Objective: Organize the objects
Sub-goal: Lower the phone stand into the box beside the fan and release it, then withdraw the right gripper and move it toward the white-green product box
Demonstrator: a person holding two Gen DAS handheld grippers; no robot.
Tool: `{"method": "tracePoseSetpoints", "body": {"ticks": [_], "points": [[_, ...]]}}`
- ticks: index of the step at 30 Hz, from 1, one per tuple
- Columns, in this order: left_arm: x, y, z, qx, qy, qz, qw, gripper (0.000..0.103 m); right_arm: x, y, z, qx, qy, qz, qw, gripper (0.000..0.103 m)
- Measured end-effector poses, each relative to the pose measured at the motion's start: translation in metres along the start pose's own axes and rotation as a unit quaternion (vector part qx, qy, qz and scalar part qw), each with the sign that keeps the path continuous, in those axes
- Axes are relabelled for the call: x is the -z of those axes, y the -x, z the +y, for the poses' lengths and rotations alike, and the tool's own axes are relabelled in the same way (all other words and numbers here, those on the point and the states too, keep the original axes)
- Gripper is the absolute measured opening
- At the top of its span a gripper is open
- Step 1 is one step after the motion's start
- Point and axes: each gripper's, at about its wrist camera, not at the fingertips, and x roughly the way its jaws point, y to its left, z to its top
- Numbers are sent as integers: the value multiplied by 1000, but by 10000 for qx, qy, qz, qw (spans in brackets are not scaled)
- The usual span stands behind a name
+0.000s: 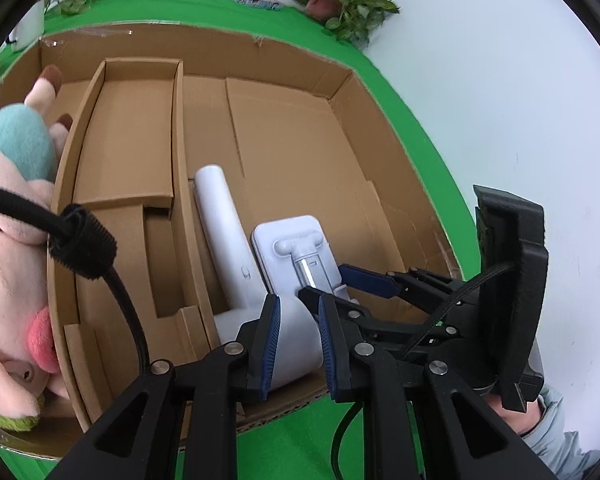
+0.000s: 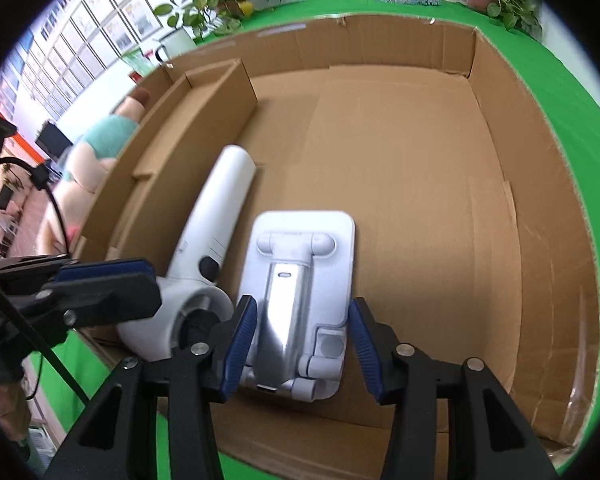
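Inside the cardboard box (image 2: 500, 128) on the green bench (image 2: 572, 120), the white hair dryer (image 1: 228, 232) and the folding phone stand (image 2: 300, 280) lie side by side near the box's near wall. The left gripper (image 1: 296, 344) has its fingers around the dryer's barrel, seemingly clamped. The right gripper (image 2: 302, 344) has its fingers apart, straddling the stand. The 2 grippers sit close together and could collide. The rounded barrel might slip and knock the stand or the cardboard divider (image 1: 180, 200).
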Motion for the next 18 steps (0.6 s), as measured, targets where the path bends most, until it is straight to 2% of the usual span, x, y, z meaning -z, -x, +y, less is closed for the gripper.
{"method": "tracePoseSetpoints", "body": {"ticks": [6,11,18], "points": [[0,-1,0,34,34,8,10000,18,-1,0,5,139,5,229,9996,45],[2,-2,5,88,103,-44,9999,18,-2,1,-2,6,-340,471,9983,45],[6,-2,7,104,120,-135,9998,18,-2,-2,4,60,-297,711,9970,48]]}}
